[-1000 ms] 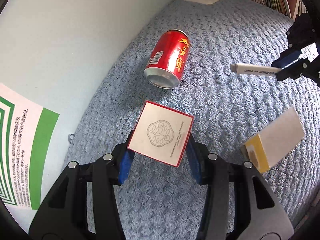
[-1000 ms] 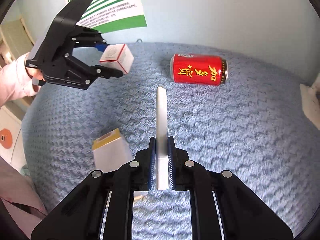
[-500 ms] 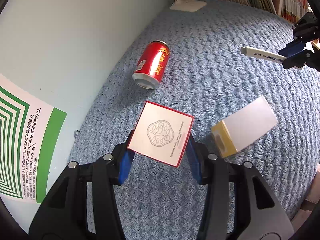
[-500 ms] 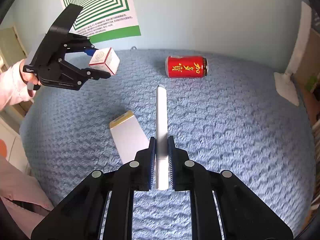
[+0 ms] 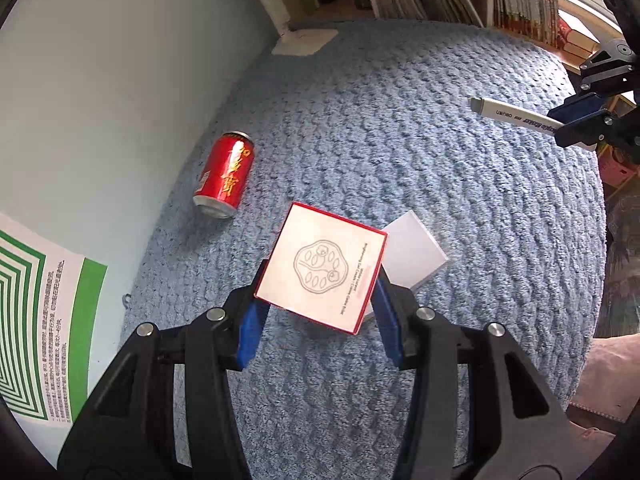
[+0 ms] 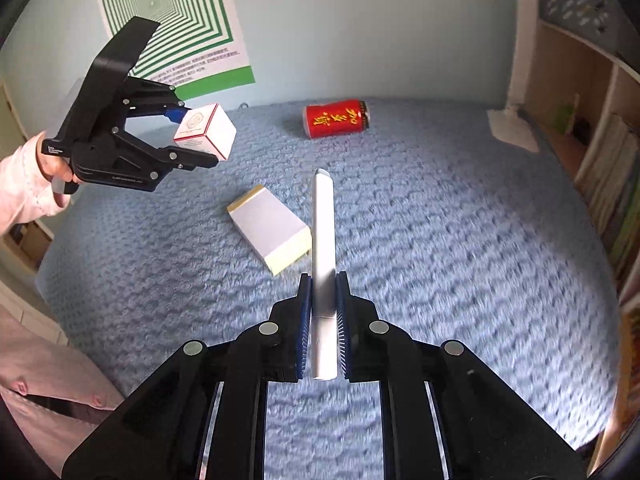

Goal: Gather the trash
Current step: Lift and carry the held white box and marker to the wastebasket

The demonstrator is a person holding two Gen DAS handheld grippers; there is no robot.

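1. Two grippers are loaded: the left gripper (image 6: pixel 188 136) at ten o'clock has its jaws pinching a red-edged white box (image 6: pixel 206 132), held off the blue blanket (image 6: pixel 460 220).
2. A yellow-ended carton (image 6: pixel 270 230) lies at centre.
3. The right gripper (image 6: pixel 324 292) has its jaws clamped on a white marker (image 6: pixel 323 240).
4. A red can (image 6: pixel 336 118) lies at twelve o'clock.

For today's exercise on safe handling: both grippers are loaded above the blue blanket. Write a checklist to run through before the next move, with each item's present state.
1. Left gripper clamps the small box: ok.
2. Right gripper clamps the marker: ok.
3. The two grippers are apart: ok.
4. Red can collected: not ok, lying on the blanket.
5. Flat white packet collected: not ok.
6. Trash bin located: cannot tell.
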